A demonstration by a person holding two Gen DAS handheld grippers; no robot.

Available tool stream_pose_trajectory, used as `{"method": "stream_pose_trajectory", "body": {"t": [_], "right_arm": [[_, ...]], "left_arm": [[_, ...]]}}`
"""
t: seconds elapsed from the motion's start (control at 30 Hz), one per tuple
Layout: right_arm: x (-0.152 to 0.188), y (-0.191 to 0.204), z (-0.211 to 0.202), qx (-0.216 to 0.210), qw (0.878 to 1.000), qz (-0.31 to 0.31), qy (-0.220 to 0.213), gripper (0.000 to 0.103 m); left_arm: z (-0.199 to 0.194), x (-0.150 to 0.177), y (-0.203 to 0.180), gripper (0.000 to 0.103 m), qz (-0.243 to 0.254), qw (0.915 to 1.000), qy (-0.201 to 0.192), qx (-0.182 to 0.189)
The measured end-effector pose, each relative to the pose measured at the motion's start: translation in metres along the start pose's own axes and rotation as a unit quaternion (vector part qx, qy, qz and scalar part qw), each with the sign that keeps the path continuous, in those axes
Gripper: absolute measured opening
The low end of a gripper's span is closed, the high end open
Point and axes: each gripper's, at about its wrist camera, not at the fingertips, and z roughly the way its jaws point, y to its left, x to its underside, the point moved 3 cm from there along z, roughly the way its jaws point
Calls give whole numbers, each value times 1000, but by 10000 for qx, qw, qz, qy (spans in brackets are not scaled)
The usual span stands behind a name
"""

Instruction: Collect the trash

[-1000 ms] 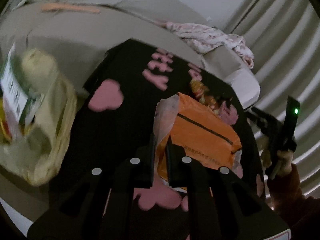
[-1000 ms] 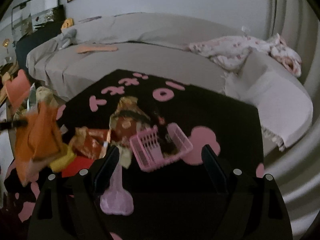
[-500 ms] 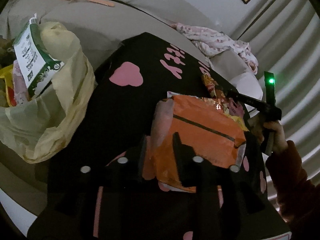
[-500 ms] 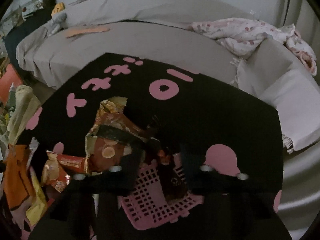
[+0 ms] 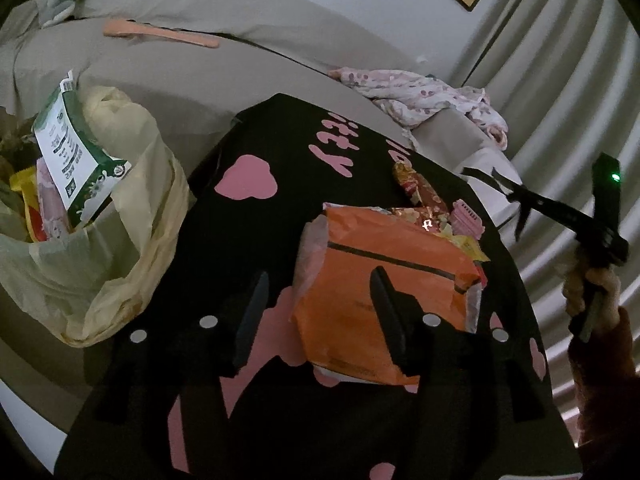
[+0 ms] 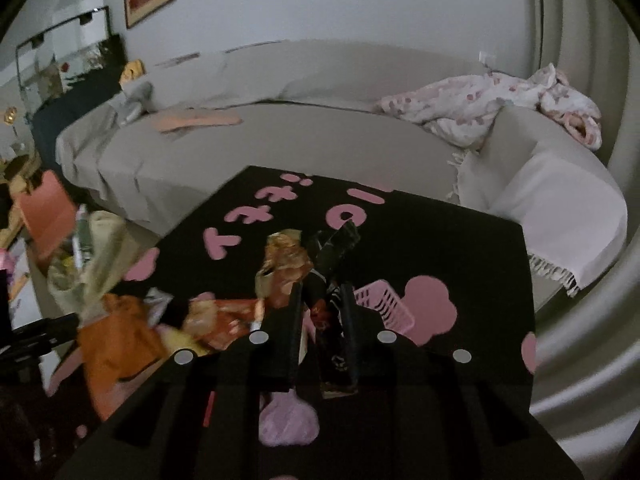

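Orange foil snack bag lies released near the bench's near edge between the opening left claw; a dark wrapper is being pinched by the closing right claw, next owed to the yellow plastic trash bag.

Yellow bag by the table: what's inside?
In the yellow bag, a green-and-white carton sticks out on top, with yellow and red wrappers beside it. Anything deeper is hidden by the bag wall.
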Motion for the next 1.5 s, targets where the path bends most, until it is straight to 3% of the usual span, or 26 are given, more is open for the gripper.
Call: {"method": "stream_pose_trajectory", "body": {"t": [0.27,0.7,0.73,0.93,1.07,1.27,1.5], "right_arm": [[36,16,-31,-375,9992,119,-38,19],[87,32,-24,-750,9963,294,289,19],[89,32,-23,-772,9960,310,316,19],[98,33,-14,-892,9944,372,437,19],[98,37,-13,-900,9945,309,433,19],[87,41,-29,-938,9952,220,175,19],[65,57,-53,-1033,9943,-27,-243,19]], "left_arm": [[-2,2,12,59,-197,9990,-148,-374],[51,9,-8,59,-138,9979,587,-234],[52,8,-10,59,-111,9978,587,-275],[61,12,-26,32,204,9963,770,-334],[52,12,-36,18,453,9959,660,-417],[7,-4,-46,17,515,9981,213,-281],[-60,-33,-47,16,518,9966,-601,-240]]}}
